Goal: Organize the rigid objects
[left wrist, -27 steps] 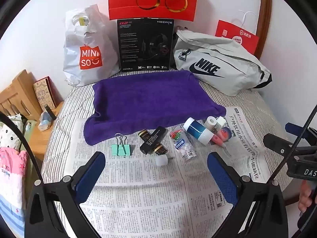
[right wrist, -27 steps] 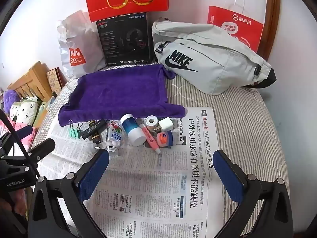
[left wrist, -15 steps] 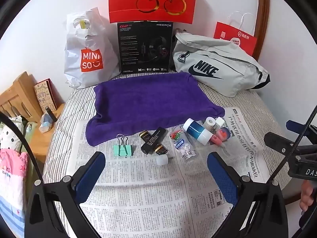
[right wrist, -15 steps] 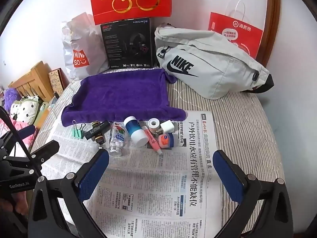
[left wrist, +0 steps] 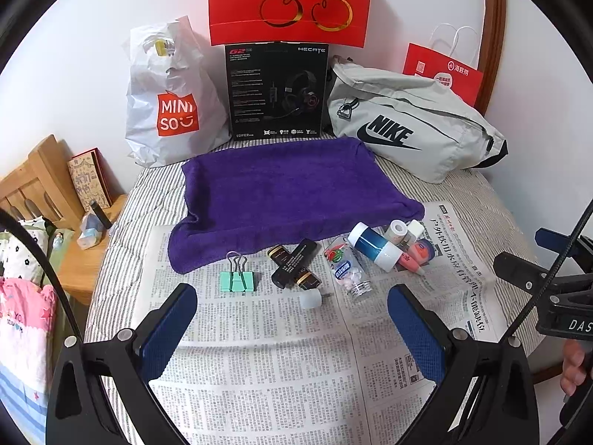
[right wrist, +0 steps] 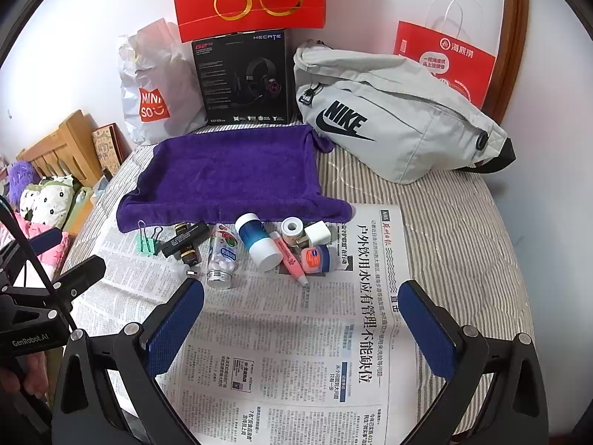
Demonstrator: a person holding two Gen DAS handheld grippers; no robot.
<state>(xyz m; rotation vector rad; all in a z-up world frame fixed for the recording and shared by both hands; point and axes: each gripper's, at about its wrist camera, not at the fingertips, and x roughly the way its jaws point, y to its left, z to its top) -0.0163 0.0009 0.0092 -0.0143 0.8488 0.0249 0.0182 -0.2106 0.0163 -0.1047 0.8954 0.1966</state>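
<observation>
A: Report the state of each gripper.

B: The left gripper hangs over the newspaper with its jaws spread wide and nothing between them. The right gripper is likewise spread wide and holds nothing.

A: Where are the small items?

B: They lie in a row on the newspaper, along the near edge of the purple towel. From the left: a green binder clip, two dark tubes lying crossed and touching, and a small white cap just in front of them. Next come a clear pill bottle on its side, then a blue-and-white bottle, also on its side.

A: And the right end of the row?

B: A pink tube, a tape roll, a white plug and a small round tin sit bunched together, touching.

A: Behind the towel?

B: A grey bag, a black box and a white plastic bag stand against the wall.
</observation>
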